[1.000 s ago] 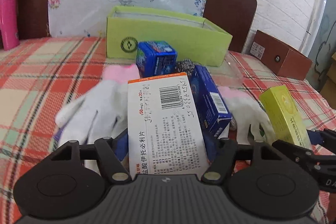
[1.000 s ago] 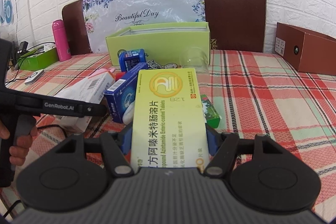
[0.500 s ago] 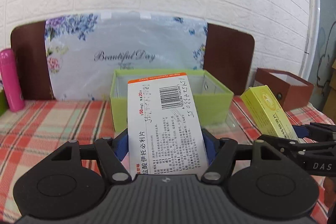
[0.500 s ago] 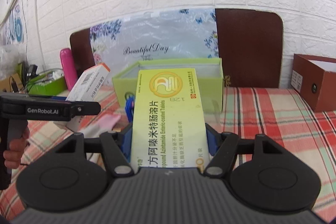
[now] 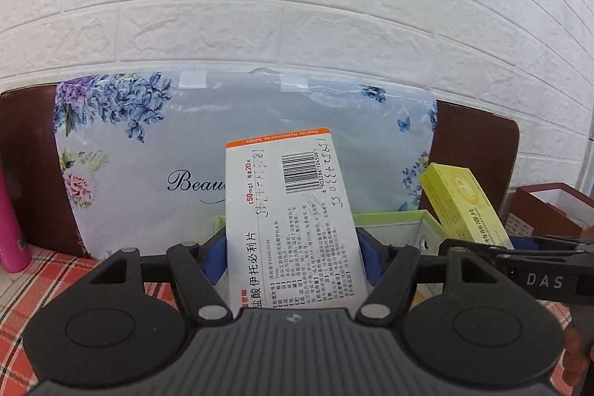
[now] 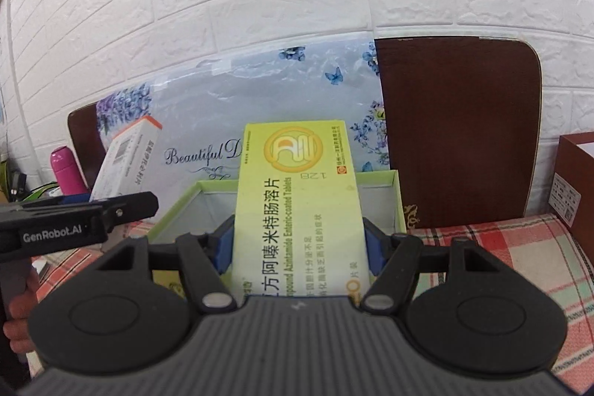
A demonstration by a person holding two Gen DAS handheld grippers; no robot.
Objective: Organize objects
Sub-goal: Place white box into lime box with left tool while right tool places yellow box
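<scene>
My left gripper (image 5: 293, 247) is shut on a white medicine box with an orange edge (image 5: 289, 210), which juts forward over the near wall of the open green box (image 5: 427, 221). My right gripper (image 6: 299, 244) is shut on a yellow-green medicine box (image 6: 297, 203), held above the same green box (image 6: 393, 195). Each view shows the other hand's load: the yellow-green box (image 5: 464, 206) at the right of the left wrist view, the white box (image 6: 126, 154) at the left of the right wrist view. The green box's floor is mostly hidden.
A floral bag printed "Beautiful Day" (image 5: 148, 154) leans on a brown board (image 6: 456, 136) against the white brick wall. A pink bottle (image 5: 11, 229) stands at the left, a brown box (image 5: 545, 210) at the right. The checked cloth (image 6: 519, 247) covers the table.
Both grippers rose and moved forward from the pile of gloves and small boxes to the green box, each keeping its medicine box. The pile has dropped out of view.
</scene>
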